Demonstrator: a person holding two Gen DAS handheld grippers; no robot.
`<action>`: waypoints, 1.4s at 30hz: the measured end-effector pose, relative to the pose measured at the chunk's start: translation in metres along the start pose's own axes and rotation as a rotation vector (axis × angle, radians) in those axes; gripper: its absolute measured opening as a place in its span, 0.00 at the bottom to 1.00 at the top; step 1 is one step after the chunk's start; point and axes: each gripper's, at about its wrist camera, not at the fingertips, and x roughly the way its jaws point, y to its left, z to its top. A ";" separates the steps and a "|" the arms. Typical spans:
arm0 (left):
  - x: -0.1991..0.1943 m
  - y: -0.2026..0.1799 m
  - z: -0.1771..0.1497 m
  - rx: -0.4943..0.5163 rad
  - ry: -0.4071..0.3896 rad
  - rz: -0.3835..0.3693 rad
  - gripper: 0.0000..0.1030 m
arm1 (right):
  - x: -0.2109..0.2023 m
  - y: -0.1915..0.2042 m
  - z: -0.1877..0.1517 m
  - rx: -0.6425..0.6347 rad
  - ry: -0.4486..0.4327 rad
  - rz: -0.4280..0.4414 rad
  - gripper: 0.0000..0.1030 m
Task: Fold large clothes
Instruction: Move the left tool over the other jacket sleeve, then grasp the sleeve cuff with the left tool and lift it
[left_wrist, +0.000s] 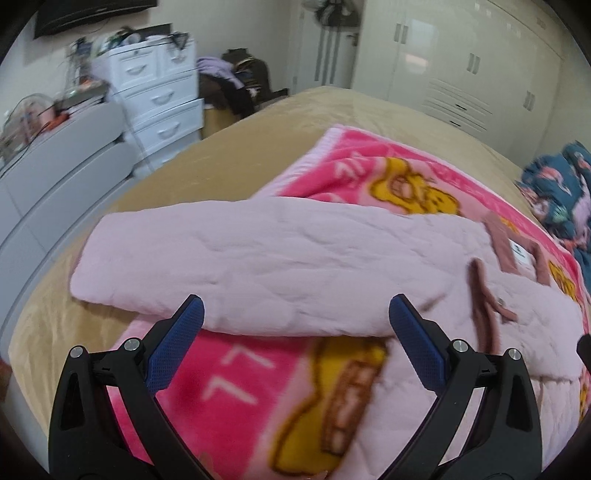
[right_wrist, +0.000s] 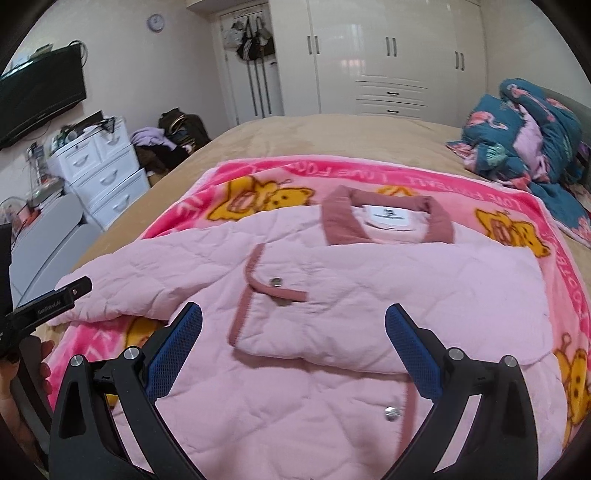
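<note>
A pale pink quilted jacket (right_wrist: 369, 288) with dusty-rose trim lies on a bright pink bear-print blanket (right_wrist: 258, 177) on the bed. Its right sleeve is folded across the front; its left sleeve (left_wrist: 258, 258) stretches out sideways. The collar (right_wrist: 388, 218) points away from me. My left gripper (left_wrist: 295, 314) is open and empty, just above the sleeve's near edge. My right gripper (right_wrist: 293, 321) is open and empty above the jacket's front, near a snap button (right_wrist: 276, 282). The left gripper (right_wrist: 70, 291) also shows at the right view's left edge, by the sleeve end.
The tan bedspread (right_wrist: 332, 133) extends beyond the blanket. A bundled teal flamingo-print quilt (right_wrist: 524, 136) sits at the bed's far right. White drawers (right_wrist: 107, 170) and a grey cabinet (left_wrist: 55, 173) stand left of the bed; wardrobes (right_wrist: 388, 55) behind.
</note>
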 end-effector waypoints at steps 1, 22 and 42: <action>0.002 0.007 0.001 -0.018 0.005 0.008 0.91 | 0.002 0.005 0.001 -0.007 0.003 0.008 0.96; 0.040 0.103 0.001 -0.296 0.090 0.101 0.91 | 0.050 0.121 0.006 -0.211 0.071 0.118 0.96; 0.092 0.189 -0.021 -0.770 0.109 0.006 0.91 | 0.080 0.179 -0.005 -0.329 0.131 0.170 0.96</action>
